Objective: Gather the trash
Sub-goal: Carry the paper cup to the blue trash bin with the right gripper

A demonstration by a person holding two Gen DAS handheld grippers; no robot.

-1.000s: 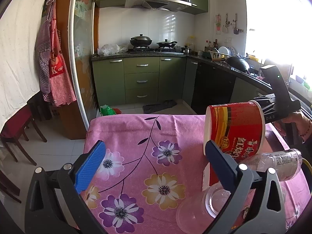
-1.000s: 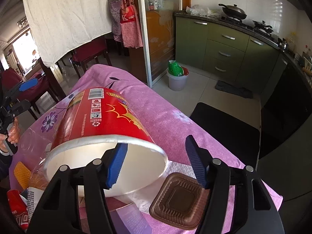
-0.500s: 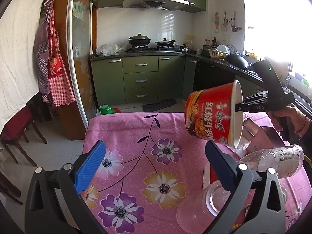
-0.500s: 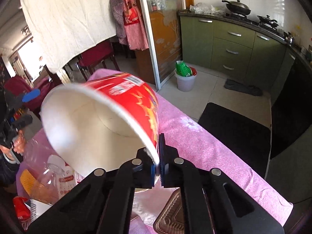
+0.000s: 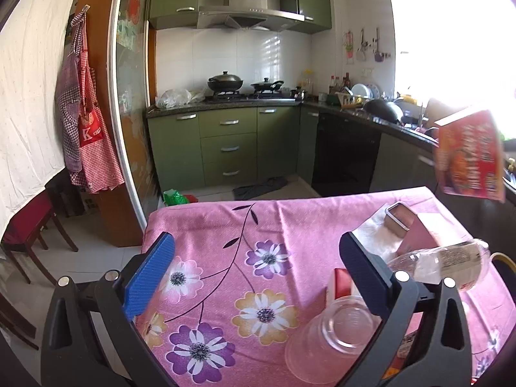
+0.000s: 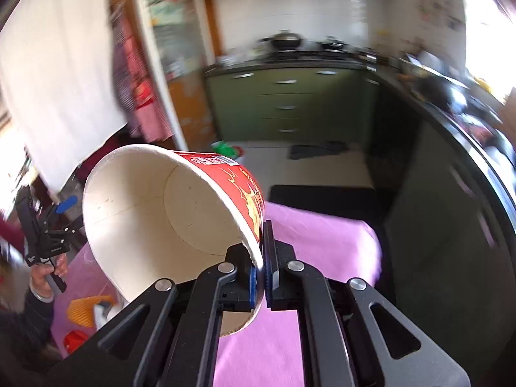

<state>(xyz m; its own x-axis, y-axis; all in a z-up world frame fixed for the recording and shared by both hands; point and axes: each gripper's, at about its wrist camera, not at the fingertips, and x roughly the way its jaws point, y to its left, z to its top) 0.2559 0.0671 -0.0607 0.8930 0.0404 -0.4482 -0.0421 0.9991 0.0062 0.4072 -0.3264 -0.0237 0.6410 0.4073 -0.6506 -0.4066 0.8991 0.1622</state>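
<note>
Pink flowered tablecloth (image 5: 258,225) fills the lower frame. Centre-left in the right view, the right gripper (image 6: 260,275) pinches only the thin rim of the red-and-white paper noodle cup (image 6: 167,206), held aloft. That edge could crumple or slip mid-swing. The left gripper (image 5: 258,277) hangs spread above the clear plastic cup (image 5: 329,338) and clear plastic bottle (image 5: 445,261).

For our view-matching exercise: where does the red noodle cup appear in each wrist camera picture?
Left wrist: red noodle cup at the far right edge, blurred, in the air above the table.
Right wrist: left of centre, rim pinched in the jaws.
Shared landmark: the wok on the stove.
</note>
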